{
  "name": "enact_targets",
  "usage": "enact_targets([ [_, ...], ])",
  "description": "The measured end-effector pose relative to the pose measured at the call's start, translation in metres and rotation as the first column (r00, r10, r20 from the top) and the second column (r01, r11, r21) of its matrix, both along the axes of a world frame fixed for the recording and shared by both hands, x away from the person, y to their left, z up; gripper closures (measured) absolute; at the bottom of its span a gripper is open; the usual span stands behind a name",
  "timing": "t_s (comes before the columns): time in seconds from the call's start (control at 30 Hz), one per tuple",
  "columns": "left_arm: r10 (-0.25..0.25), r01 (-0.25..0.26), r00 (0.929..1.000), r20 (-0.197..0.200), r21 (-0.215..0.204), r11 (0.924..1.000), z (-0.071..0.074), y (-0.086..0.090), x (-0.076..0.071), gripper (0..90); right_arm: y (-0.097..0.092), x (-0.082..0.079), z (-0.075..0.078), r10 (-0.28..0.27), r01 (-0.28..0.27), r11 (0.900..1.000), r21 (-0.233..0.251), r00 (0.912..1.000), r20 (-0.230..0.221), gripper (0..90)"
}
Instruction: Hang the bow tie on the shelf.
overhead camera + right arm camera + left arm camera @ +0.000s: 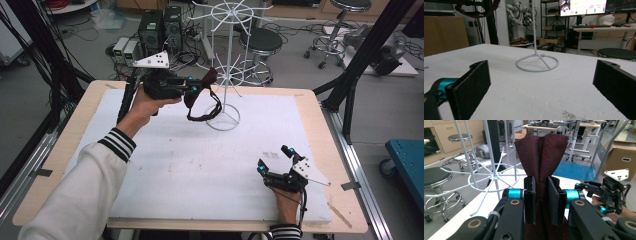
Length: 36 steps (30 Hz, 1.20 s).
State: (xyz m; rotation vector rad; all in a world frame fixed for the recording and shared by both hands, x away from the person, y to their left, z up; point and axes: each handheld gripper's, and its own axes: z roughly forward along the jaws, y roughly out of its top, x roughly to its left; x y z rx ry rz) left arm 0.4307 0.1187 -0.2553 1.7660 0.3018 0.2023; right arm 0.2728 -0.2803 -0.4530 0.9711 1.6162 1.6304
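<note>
My left gripper is raised above the far left of the white board, shut on a dark red cloth piece whose black strap hangs in a loop below it. In the left gripper view the cloth fans up from between the pads of that gripper. A white wire display stand rises just to the right of the cloth, with its spokes close by. My right gripper rests on the board near the front right, open, with nothing between its jaws.
The stand's ring base sits on the board ahead of the right gripper. Black frame posts flank the table. Stools, computer boxes and cables stand on the floor behind the table.
</note>
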Motion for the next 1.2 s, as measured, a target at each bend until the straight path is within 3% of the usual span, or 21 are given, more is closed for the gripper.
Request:
enact_targets([
  [0.73,-0.046,0.046,0.9989,0.009,-0.024,0.9987,0.001,-0.006,-0.011,76.7,0.000,0.000,0.000,-0.003,0.003,1.0000,0.000,1.0000,-0.001,0.6],
  [1.2,-0.044,0.045,0.9990,0.004,-0.041,0.9982,0.000,-0.014,-0.005,76.7,0.000,0.000,0.000,-0.003,0.003,1.0000,0.001,1.0000,-0.003,0.6],
])
